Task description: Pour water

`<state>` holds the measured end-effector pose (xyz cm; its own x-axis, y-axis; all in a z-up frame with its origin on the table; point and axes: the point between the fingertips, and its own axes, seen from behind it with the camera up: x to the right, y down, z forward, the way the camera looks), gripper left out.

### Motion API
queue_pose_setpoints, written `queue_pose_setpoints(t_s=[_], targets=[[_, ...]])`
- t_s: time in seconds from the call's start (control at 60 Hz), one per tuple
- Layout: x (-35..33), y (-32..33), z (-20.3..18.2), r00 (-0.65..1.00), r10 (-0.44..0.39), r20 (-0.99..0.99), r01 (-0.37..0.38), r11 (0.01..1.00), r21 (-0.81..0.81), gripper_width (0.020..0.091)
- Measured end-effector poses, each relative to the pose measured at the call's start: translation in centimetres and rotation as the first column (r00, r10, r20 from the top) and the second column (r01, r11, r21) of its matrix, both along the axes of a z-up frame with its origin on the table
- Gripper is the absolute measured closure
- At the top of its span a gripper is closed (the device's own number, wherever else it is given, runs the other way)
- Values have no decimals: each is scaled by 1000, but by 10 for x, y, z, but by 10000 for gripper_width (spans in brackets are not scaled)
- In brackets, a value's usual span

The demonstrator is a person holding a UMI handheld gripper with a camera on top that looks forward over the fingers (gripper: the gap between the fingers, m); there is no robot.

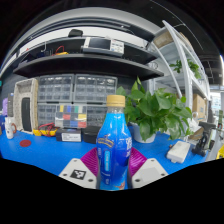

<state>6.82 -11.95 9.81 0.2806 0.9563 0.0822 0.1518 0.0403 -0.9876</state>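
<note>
Blue table, tongs gripping bottle

Your claw points level and forward, both fingers closed tight against the blue bottle, holding it upright between the pink pads.

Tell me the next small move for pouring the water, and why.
Probably carry the blue bottle toward a receiving container before tipping it. The fingers appear to press on it from both sides, with it upright and seemingly raised above the blue table. Its tan cap looks still on, and no cup is clearly visible ahead, only a potted plant beyond.
</note>
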Motion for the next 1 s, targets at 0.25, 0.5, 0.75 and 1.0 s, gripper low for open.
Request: queue_pose_setpoints(t_s=[0.25, 0.5, 0.75, 1.0], targets=[[-6, -21, -1, 997, 16, 74, -23, 995, 100, 766], [-56, -149, -1, 966, 167, 199, -232, 902, 364, 768], [-126, -308, 16, 903, 270, 335, -430, 583, 689, 764], [-176, -433, 24, 859, 285, 426, -485, 179, 856, 759]])
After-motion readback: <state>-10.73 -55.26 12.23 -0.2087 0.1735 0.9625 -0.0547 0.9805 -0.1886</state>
